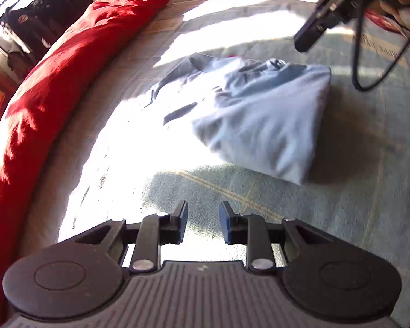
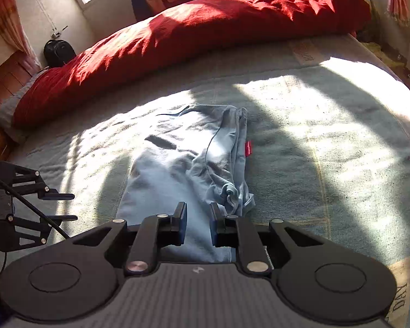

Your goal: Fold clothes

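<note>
Garment: pale blue shirt (image 2: 177, 180), partly folded on bed (image 2: 328, 142), right edge bunched.
Left tool (image 1: 202, 220): slightly spread, empty.
Right tool (image 2: 198, 222): narrowly spread, seemingly empty.
Advice: smooth the bunched edge before the next fold.

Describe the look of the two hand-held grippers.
Left hand-held gripper: matte black linkage arms, silver pivot pins, round black side discs, ribbed grey base, blue-faced fingertip pads. Right hand-held gripper: the same build. A black cable trails from the left one.

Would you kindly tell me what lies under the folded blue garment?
The blue garment rests on a grey-green blanket. Whatever is directly beneath its folds is covered.
</note>
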`<state>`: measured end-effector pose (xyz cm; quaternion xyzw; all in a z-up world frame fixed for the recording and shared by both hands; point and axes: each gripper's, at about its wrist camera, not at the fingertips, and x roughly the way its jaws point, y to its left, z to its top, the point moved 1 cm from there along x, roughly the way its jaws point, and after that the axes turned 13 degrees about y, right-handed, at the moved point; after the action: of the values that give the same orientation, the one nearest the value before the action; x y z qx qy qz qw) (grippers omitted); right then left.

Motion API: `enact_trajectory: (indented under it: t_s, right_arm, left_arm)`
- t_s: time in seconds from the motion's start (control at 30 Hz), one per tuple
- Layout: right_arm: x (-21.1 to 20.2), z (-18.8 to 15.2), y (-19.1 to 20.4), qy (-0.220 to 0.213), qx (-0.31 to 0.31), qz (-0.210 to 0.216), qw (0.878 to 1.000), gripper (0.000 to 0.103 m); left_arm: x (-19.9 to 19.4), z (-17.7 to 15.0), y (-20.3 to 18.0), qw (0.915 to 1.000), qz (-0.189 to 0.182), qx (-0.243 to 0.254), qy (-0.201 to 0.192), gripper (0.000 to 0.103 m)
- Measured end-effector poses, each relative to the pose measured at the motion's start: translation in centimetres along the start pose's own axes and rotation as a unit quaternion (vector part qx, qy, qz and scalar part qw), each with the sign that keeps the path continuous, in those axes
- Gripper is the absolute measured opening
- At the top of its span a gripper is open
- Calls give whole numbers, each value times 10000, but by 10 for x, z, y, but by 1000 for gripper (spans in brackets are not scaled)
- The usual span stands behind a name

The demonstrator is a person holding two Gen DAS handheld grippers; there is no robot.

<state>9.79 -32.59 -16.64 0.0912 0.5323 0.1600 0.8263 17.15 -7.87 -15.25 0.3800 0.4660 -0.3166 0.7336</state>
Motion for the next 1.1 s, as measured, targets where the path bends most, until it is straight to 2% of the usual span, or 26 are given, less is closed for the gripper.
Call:
enact_trajectory:
  t_s: [0.03, 0.1, 0.2, 0.27, 0.33, 0.4, 0.43, 0.53, 0.7, 0.8, 0.83, 0.93, 1.1]
  right_arm:
    - [7, 5, 12, 59, -274, 29, 9996, 19]
    - [20, 7, 35, 155, -791, 3, 9967, 19]
    - [36, 3, 60, 305, -1358, -51, 9903, 19]
    - [53, -4, 64, 543, -1409, -61, 9885, 19]
    - [78, -16, 60, 910, -1348, -301, 9862, 18]
    - [82, -25, 52, 763, -1236, -202, 9892, 17]
    - [81, -24, 48, 750, -1122, -126, 9908, 17]
    - [75, -18, 48, 747, -1013, -104, 9920, 17]
    - [50, -10, 71, 384, -1257, -38, 9913, 17]
    - [63, -3, 84, 428, -1344, 86, 9900, 18]
    - [78, -3, 87, 610, -1357, 27, 9889, 18]
    - [96, -6, 85, 680, -1332, -5, 9887, 23]
    - [63, 4, 63, 558, -885, 323, 9940, 24]
  left_arm:
    - [0, 9, 14, 9989, -157, -434, -116, 25]
    - [4, 26, 21, 9946, -497, -747, -530, 25]
    - [24, 46, 12, 9929, -604, -510, -885, 25]
    - [46, 56, -1, 9934, -688, -340, -851, 25]
    - [74, 58, -11, 9956, -611, -316, -634, 26]
    - [98, 54, -15, 9969, -563, -378, -401, 26]
    - [101, 52, -14, 9961, -605, -437, -465, 26]
    - [92, 50, -5, 9942, -672, -644, -530, 26]
    - [60, 40, 19, 9908, -600, -1035, -634, 26]
    - [53, 33, 34, 9867, -542, -1429, -558, 25]
    - [54, 32, 37, 9850, -600, -1532, -518, 25]
    - [55, 27, 39, 9794, -779, -1797, -483, 25]
    - [52, 30, 33, 9774, -869, -1824, -613, 26]
